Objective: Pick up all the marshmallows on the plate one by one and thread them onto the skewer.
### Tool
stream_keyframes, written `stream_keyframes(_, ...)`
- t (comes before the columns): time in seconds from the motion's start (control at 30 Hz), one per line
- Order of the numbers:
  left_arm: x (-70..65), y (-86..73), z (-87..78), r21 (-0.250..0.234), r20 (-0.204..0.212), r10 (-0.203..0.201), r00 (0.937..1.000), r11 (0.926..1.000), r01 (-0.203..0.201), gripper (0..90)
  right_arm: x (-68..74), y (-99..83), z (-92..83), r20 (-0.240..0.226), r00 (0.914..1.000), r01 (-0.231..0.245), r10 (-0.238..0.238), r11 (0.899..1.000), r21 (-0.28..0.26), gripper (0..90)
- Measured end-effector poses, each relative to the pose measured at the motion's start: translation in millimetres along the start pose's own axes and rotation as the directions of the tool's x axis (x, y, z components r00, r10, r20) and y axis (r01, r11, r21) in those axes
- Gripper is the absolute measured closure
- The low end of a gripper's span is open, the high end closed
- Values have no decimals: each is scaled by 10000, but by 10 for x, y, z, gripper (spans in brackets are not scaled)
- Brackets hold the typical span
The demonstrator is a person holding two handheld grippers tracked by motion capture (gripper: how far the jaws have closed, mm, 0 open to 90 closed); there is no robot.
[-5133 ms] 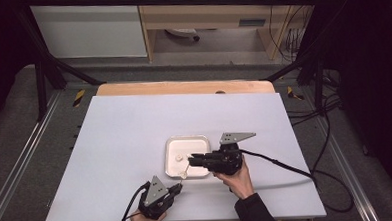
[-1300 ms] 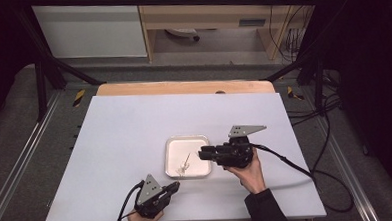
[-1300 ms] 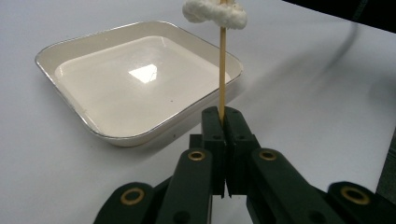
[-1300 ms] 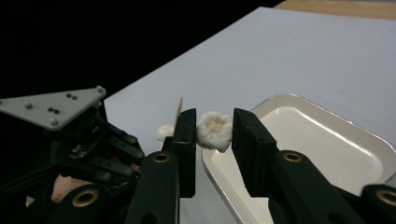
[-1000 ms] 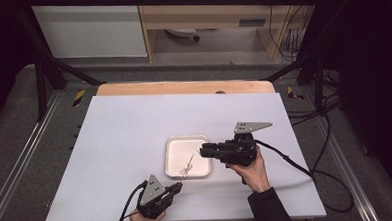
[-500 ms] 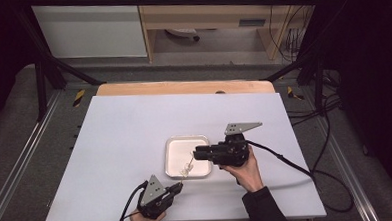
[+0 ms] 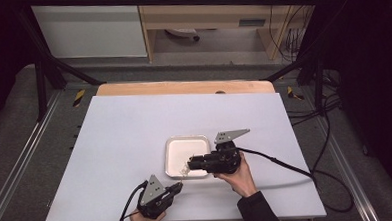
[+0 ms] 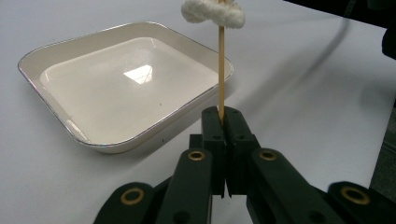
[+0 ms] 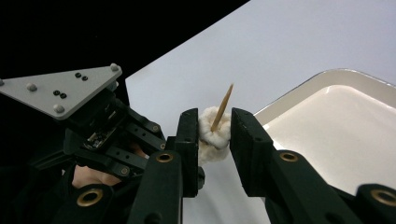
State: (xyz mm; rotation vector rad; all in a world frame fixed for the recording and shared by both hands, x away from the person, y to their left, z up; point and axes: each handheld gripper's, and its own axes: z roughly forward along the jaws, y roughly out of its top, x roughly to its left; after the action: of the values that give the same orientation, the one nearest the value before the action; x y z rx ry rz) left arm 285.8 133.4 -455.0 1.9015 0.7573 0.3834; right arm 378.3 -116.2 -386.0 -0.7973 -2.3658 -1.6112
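Since a moment ago, my right gripper (image 7: 190, 164) has swung back left over the near edge of the white dish (image 7: 185, 143); my left gripper (image 7: 176, 187) has stayed at the bench's (image 7: 124, 128) near edge.

That left gripper is clamped on a thin wooden skewer (image 8: 221, 70), held upright beside the dish. A white, fluffy piece (image 9: 212, 135) sits impaled near its tip. My right gripper's jaws bracket this piece, seemingly just touching it.

Squeezing hard could tear or flatten it; pulling off-axis could snap the skewer or lever it loose.

What the piece is made of is unclear, and the left gripper view crops its top.
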Motion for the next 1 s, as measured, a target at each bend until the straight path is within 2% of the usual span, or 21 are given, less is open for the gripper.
stream_keyframes(0.1,9,-10,2,23,22,-52,10000,10000,51,885,-1,-11,17,8,10000,11,-11,10000,-8,725)
stream_keyframes(0.2,19,-21,6,45,-4,-173,9999,9998,173,885,14,11,-23,183,9998,114,-108,9995,-303,633)
stream_keyframes(0.3,40,-24,-8,23,-34,-286,9996,9996,286,885,40,38,-98,415,9984,414,-389,9974,-598,538)
stream_keyframes(0.43,59,-20,-26,-7,-47,-407,9992,9992,407,884,46,25,-193,1079,9915,789,-728,9955,-533,430)
stream_keyframes(0.5,67,-19,-25,-5,-49,-429,9991,9991,429,884,25,-7,-235,1363,9884,760,-674,9954,-591,374)
stream_keyframes(0.7,99,-10,-38,9,-106,-510,9986,9987,510,884,-89,-156,-360,2306,9703,834,-732,9959,-347,248)
stream_keyframes(0.9,123,13,-57,-66,-90,-614,9981,9981,614,884,-178,-320,-525,2968,9520,914,-748,9949,-426,130)
stream_keyframes(0.97,132,28,-61,-58,-52,-621,9981,9981,621,884,-203,-369,-578,3231,9433,917,-759,9952,-340,93)
stream_keyframes(1.0,133,35,-62,-43,-62,-590,9982,9983,590,884,-223,-401,-613,3282,9418,850,-723,9961,-245,92)
